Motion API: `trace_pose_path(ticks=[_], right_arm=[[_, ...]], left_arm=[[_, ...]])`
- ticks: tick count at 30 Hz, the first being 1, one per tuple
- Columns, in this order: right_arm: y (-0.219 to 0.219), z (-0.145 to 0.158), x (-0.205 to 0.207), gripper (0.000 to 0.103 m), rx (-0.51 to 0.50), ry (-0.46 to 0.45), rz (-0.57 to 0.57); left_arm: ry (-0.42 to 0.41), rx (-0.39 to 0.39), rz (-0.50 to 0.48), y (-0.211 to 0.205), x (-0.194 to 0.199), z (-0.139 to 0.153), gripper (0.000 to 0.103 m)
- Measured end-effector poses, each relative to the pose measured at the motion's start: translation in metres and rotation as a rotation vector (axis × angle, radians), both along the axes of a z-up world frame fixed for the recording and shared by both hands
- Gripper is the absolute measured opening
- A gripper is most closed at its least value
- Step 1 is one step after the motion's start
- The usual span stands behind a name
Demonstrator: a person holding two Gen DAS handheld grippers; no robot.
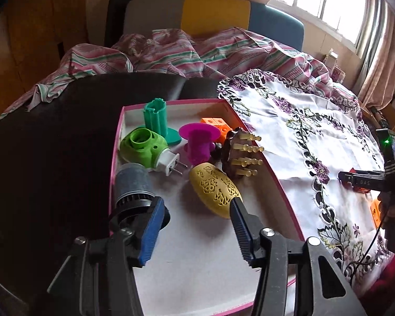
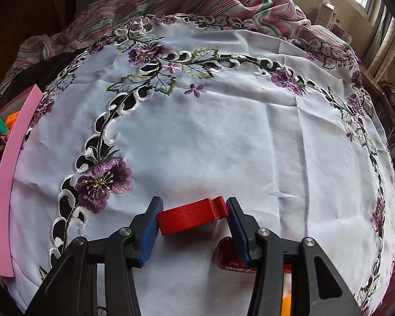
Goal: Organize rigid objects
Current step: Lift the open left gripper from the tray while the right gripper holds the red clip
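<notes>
The pink box (image 1: 118,137) already holds most pieces: green plug, teal stand, magenta spool, comb, yellow shell (image 1: 216,191). Right of the box, on the embroidered cloth (image 2: 223,131), the right hand-held gripper (image 2: 193,217) pinches a red block (image 2: 189,217); perhaps two orange pieces remain. The left hand-held gripper (image 1: 194,223) hangs spread over the box, empty.
</notes>
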State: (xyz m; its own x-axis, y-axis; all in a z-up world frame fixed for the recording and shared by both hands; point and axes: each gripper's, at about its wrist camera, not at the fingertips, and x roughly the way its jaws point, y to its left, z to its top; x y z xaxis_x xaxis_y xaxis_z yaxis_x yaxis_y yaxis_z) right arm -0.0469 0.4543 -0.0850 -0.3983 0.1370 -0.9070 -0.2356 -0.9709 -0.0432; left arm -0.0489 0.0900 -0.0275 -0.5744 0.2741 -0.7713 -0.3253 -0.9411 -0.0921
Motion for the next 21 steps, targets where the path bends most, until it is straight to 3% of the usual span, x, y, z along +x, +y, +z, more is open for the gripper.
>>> trace_pose_path(ticks=[8, 21], right_arm=[[-0.001, 0.001, -0.001, 0.05, 0.002, 0.0, -0.001], [-0.005, 0.003, -0.002, 0.05, 0.011, -0.001, 0.005]], left_arm=[[0.043, -0.02, 0.022, -0.008, 0.012, 0.009, 0.059], [0.031, -0.034, 0.059, -0.023, 0.017, 0.006, 0.059]])
